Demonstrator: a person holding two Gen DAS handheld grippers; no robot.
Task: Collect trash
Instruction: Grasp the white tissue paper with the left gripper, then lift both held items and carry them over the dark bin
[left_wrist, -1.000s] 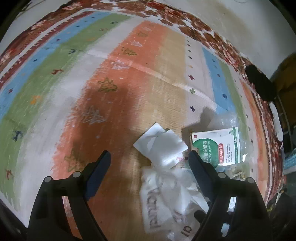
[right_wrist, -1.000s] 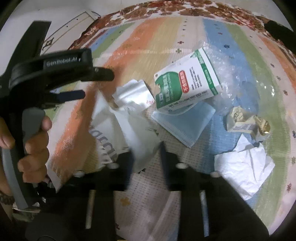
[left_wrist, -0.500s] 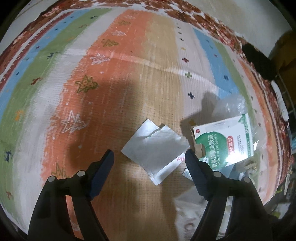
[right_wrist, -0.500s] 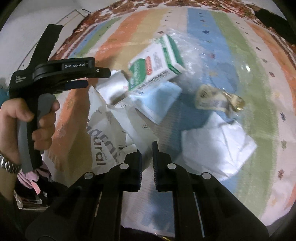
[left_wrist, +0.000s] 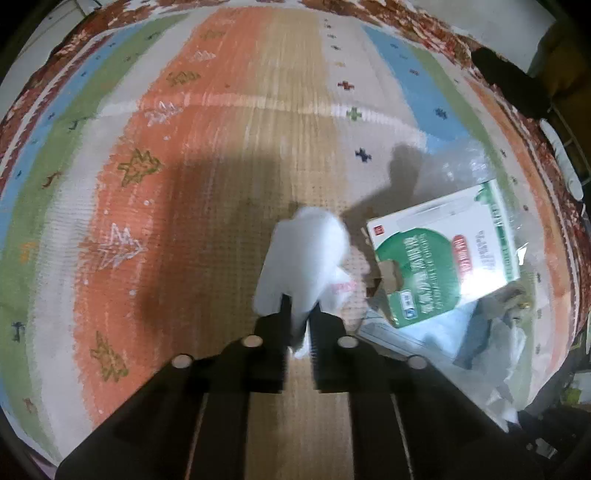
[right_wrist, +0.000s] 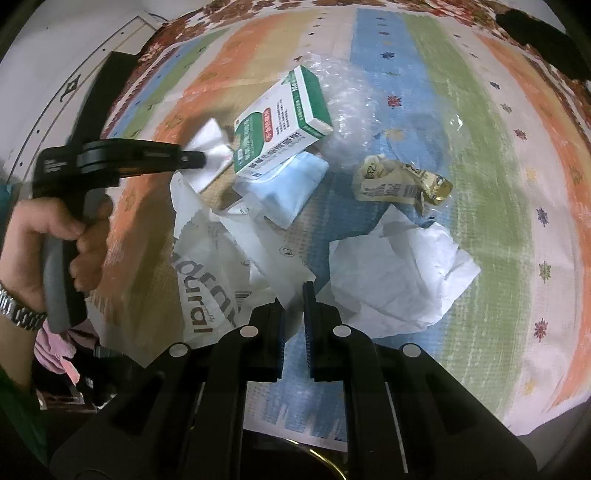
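Observation:
My left gripper (left_wrist: 299, 306) is closing its jaws on a white paper packet (left_wrist: 306, 251), which sticks up between the pads above the striped rug (left_wrist: 184, 184). The right wrist view shows that left gripper (right_wrist: 201, 158) from the side, the packet (right_wrist: 212, 146) at its tip. My right gripper (right_wrist: 293, 291) is shut on the edge of a white printed plastic bag (right_wrist: 207, 266), holding it beside the trash. A green-and-white carton (right_wrist: 284, 122) lies on a blue face mask (right_wrist: 291, 188). A crumpled yellow wrapper (right_wrist: 399, 181) and a crumpled white sheet (right_wrist: 399, 273) lie to the right.
Clear crinkled plastic (right_wrist: 354, 110) lies behind the carton (left_wrist: 443, 254). A person's hand (right_wrist: 55, 229) with a wristwatch grips the left tool's handle. A dark object (left_wrist: 506, 81) sits at the rug's far right edge, bare floor beyond.
My left gripper went from wide open over the white packet to closed on it. The right gripper closed on the bag's edge and shifted so the crumpled sheet lies nearer.

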